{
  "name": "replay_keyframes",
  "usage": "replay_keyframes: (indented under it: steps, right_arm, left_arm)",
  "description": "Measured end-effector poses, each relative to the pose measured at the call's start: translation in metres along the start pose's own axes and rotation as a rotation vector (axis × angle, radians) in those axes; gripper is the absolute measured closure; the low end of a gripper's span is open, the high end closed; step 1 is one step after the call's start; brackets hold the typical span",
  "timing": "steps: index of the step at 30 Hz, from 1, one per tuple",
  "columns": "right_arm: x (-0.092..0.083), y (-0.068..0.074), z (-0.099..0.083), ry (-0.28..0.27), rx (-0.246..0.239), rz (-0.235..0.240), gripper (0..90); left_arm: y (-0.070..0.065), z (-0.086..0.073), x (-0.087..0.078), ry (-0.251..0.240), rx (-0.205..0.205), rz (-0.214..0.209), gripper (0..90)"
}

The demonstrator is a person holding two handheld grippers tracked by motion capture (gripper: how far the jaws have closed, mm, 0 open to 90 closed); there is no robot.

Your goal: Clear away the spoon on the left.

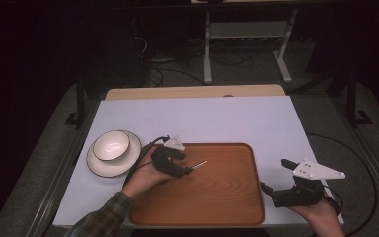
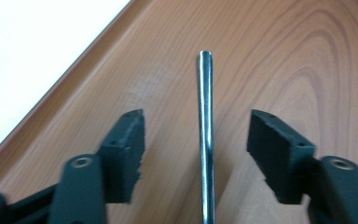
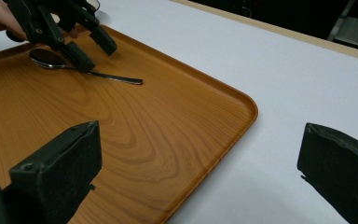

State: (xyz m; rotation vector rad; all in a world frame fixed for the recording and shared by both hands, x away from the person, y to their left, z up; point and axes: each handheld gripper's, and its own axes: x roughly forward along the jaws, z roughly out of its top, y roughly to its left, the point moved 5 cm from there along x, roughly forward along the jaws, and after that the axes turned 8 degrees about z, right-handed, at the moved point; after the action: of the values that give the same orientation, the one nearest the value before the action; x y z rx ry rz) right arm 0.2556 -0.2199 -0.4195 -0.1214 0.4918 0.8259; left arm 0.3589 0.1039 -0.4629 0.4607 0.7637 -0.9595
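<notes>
Item one: spoon (image 3: 86,70), polished metal, slim round-edged handle ending in a blunt tip, oval mirror-bright bowl. It lies flat on the tray, toward the tray's 10 o'clock in the high view, handle tip pointing to about 2 o'clock there. In my left gripper view the handle (image 2: 205,135) runs straight up toward 12 o'clock between the jaws.

Item two: my left gripper (image 1: 190,169), black, matte, blocky pads with rough, slightly chipped inner faces. The jaws stand apart either side of the handle, with wood grain showing in both gaps, so neither pad touches the metal (nothing gripped). A grey three-cornered plate sits on top and a dark cable trails off toward 9 o'clock.

Item three: my right gripper (image 1: 275,176), same build, held beyond the tray's 3 o'clock edge above the white surface. Its jaws are spread wide and hold nothing; in its own view one pad hangs above the tray's wood, the other above the white surface.

Item four: tray (image 1: 237,197), rectangular, rounded corners, low raised rim, smooth warm-brown finish with looping wood grain.

Item five: bowl (image 1: 111,145), white, round, glossy, dark-rimmed, standing on a plate (image 1: 128,165) of the same make, just off the tray's 9 o'clock side, near my left hand (image 1: 145,178).

Item six: table (image 1: 202,118), covered in plain matte white, a pale wooden edge showing at 12 o'clock. Nothing lies between the spoon and the left gripper's pads.
</notes>
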Motion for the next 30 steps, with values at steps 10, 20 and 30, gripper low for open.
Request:
replay_keyframes:
  steps: [10,20,30]
  right_arm:
    - [-0.001,0.0,0.0,-0.004,0.001,0.0,0.0]
    - [-0.001,0.0,0.001,-0.012,0.005,0.003,0.0]
    - [-0.003,0.0,0.002,-0.025,0.011,0.004,0.0]
  left_arm:
    - [-0.001,0.002,-0.015,-0.046,-0.019,0.001,16.7]
    - [0.0,-0.001,-0.049,-0.141,-0.034,0.033,15.7]
    - [0.006,-0.02,-0.078,-0.198,-0.064,0.088,9.1]
